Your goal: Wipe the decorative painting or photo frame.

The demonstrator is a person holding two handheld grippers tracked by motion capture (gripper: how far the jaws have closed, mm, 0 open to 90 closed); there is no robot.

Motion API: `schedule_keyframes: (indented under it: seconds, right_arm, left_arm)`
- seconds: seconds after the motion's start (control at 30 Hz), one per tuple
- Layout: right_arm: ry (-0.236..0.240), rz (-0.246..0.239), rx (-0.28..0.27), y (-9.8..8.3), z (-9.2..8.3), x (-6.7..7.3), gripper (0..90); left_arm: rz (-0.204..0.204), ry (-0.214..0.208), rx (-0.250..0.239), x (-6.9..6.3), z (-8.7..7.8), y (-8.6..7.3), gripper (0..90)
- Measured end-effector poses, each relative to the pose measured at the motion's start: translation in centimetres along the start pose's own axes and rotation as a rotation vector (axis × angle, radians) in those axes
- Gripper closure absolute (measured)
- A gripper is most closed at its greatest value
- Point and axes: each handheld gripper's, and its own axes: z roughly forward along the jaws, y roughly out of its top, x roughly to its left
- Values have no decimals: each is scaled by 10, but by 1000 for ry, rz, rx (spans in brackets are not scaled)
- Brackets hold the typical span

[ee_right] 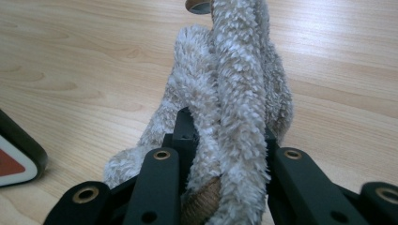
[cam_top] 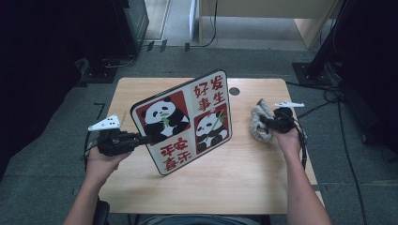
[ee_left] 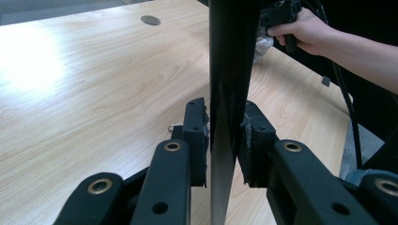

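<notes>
A flat board (cam_top: 183, 119) printed with two pandas and red characters stands tilted over the wooden table (cam_top: 234, 180). My left gripper (cam_top: 152, 138) is shut on its left edge. In the left gripper view the thin dark board (ee_left: 232, 70) runs upright between the jaws, and my left gripper (ee_left: 225, 140) pinches it from both sides. A fluffy grey cloth (cam_top: 257, 129) hangs bunched at the table's right side, with my right gripper (cam_top: 265, 122) shut on it. In the right gripper view the cloth (ee_right: 230, 93) rises between the jaws of the right gripper (ee_right: 225, 140), its lower end resting on the wood.
A dark round grommet (cam_top: 234, 91) sits near the table's far edge. Cables (cam_top: 328, 98) trail over the floor at the right. A corner of the board (ee_right: 14, 159) lies at the left of the right gripper view. Bare wood lies in front of the board.
</notes>
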Motion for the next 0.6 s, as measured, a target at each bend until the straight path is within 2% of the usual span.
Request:
schedule_keyframes:
  seconds: [0.07, 0.37, 0.43, 0.5, 0.57, 0.6]
  right_arm:
    - [-18, -3, -14, 1, -1, -2, 722]
    - [-37, 18, -26, 1, -1, -11, 722]
    - [-61, 4, -42, 2, -2, -9, 723]
    - [-61, -2, -59, 5, -5, -9, 721]
    - [-50, 5, -45, 5, -4, -8, 721]
    - [-61, -8, -20, 3, -1, -7, 720]
  left_arm:
    - [1, 0, 0, 0, 0, 0, 762]
    - [2, 1, -2, 0, 0, 0, 765]
    - [3, 1, -2, 0, 0, 1, 765]
    - [1, 0, -2, 0, 0, 0, 765]
    - [3, 0, 1, 0, 0, 0, 765]
    - [3, 0, 1, 0, 0, 0, 765]
